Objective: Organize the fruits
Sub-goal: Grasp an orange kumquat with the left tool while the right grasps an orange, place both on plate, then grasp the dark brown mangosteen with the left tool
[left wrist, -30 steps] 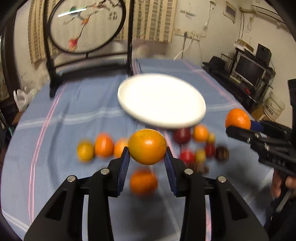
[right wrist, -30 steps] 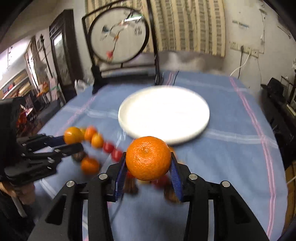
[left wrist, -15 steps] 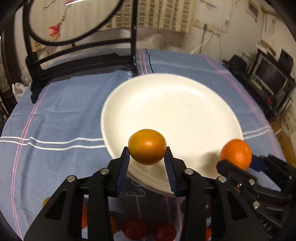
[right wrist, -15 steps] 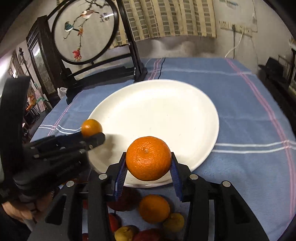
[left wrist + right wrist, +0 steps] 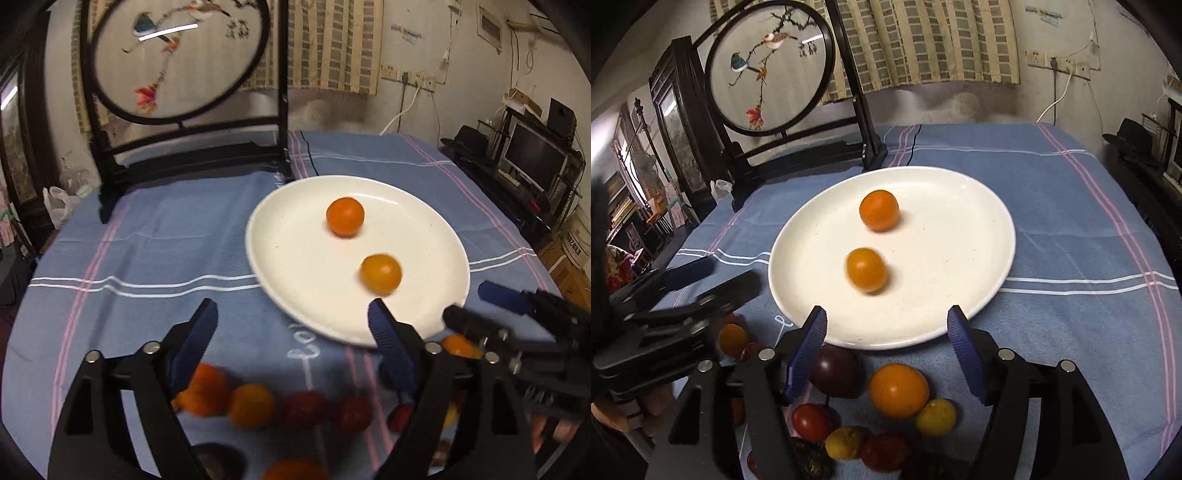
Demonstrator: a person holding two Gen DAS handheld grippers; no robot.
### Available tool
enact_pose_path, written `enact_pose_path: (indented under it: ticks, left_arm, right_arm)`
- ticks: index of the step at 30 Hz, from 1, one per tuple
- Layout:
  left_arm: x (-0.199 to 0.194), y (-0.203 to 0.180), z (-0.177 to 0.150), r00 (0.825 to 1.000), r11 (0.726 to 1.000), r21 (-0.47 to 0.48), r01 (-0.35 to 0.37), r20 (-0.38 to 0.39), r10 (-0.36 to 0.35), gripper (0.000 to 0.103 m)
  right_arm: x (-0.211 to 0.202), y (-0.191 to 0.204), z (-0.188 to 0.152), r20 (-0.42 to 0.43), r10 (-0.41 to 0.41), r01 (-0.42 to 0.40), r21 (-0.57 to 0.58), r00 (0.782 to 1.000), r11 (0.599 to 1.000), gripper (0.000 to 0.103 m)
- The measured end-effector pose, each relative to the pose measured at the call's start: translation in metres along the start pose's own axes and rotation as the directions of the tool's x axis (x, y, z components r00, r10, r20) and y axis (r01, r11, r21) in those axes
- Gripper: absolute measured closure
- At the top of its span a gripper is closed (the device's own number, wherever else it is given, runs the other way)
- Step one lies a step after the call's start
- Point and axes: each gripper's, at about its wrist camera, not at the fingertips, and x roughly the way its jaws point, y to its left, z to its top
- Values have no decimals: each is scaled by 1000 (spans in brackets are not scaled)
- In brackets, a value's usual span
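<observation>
Both sets of jaws stand spread wide and grasp nothing. The left gripper [image 5: 291,321] hangs over the blue cloth just near and left of the white plate [image 5: 436,221], and the right gripper [image 5: 886,328] hangs over the plate's near rim. Two fruits lie apart on the plate: an orange [image 5: 879,210] toward the far side and a yellower orange [image 5: 867,269] nearer, slightly blurred. The other fruits sit on the cloth near the plate's near edge, among them a large orange [image 5: 898,390], a dark plum [image 5: 836,371], a red tomato [image 5: 811,422] and small yellow fruits [image 5: 935,417]. The tabletop is covered by a blue tablecloth [image 5: 1071,221] with white and pink stripes. At its far left stands a round painted screen [image 5: 768,66] in a black frame. Behind hang striped curtains [image 5: 923,40], with wall sockets [image 5: 1056,64] on the right; a monitor [image 5: 535,155] sits far right.
</observation>
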Motion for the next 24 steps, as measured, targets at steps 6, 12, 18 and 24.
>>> enact_pose_path:
  ticks: [6,12,18,24]
  left_arm:
    - [-29,33,-48,1000,999,-42,-26,-10,25,18]
    - [-41,35,-78,997,998,-51,45,-64,-48,18]
    - [-56,25,-97,995,998,-27,60,-74,-62,18]
    - [-58,23,-112,992,998,-2,68,-111,-68,22]
  right_arm:
    - [-19,-1,-16,20,0,0,-8,1000,1000,30]
    - [-35,-4,-49,29,6,-6,14,1000,1000,28]
    - [-46,-11,-68,44,34,-36,35,998,999,28]
    - [-54,-8,-69,58,40,-41,20,998,999,28]
